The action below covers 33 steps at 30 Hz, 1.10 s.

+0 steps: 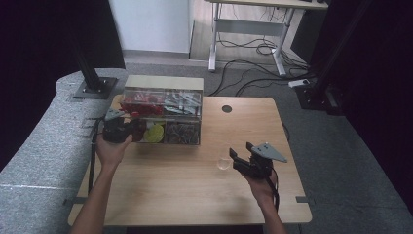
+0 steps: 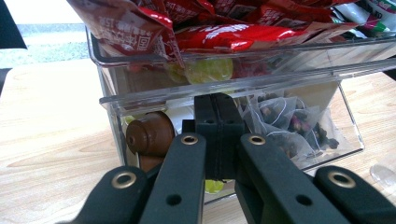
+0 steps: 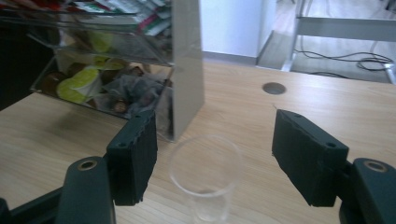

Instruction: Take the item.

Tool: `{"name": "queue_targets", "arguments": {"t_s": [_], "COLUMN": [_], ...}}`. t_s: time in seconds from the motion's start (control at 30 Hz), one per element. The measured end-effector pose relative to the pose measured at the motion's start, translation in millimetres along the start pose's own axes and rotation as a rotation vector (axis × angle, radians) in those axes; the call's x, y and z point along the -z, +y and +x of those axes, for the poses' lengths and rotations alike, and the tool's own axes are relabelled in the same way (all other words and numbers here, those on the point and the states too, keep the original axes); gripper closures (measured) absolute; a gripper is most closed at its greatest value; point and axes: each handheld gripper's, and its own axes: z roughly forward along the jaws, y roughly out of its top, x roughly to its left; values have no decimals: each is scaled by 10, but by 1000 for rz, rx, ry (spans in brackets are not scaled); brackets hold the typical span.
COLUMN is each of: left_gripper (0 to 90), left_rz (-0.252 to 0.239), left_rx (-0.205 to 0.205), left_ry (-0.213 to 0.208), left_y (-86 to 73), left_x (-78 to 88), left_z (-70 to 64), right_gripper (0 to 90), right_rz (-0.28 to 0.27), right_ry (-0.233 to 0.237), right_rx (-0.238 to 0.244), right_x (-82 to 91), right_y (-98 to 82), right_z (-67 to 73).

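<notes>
**Cup between open jaws, drawer front pinched**

Nearest the person, the right tool [image 1: 242,157] hovers over the light wooden counter [image 1: 185,195] with its jaws spread wide and nothing held. Between them, in the right gripper view, stands a small clear plastic cup [image 3: 205,175], upright and empty, touching neither jaw. In the high view the cup [image 1: 224,164] sits just left of that tool, near the right half of the counter. By my judgement it is very light and thin-walled, so it would slide or tip at a nudge and buckle under a hard squeeze; a gentle hold across the middle of its wall, below the rim, looks safest.

Farther off to the left, the left tool [image 1: 127,130] is at the front of a clear plastic two-tier organiser box [image 1: 163,105]. In the left gripper view its jaws are clenched together on the front lip of the pulled-out lower drawer [image 2: 261,81]. That rigid plastic should bear a firm pull, though it looks slippery.

The drawer holds brown coffee capsules [image 2: 150,135], yellow-green capsules [image 2: 208,70] and mesh tea bags with string [image 2: 289,123]. The upper tier carries red foil sachets [image 2: 219,35]; they bear white print, too cut off and tilted to read.
</notes>
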Motion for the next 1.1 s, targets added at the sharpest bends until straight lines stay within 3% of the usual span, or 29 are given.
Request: {"name": "queue_targets", "arguments": {"t_s": [0.3, 0.57, 1.1], "left_gripper": [900, 900, 900], "left_rz": [7, 10, 12], "left_rx": [-7, -12, -10], "left_ry": [-2, 0, 0], "left_y": [5, 12, 10], "left_x": [-26, -43, -49], "left_z": [-34, -61, -65], "right_gripper": [346, 409, 460], "right_rz": [19, 38, 46], "right_ry": [32, 102, 161], "right_rx": [17, 39, 69], "right_x": [-215, -396, -563], "right_y": [57, 92, 105], "right_z": [166, 338, 568]}}
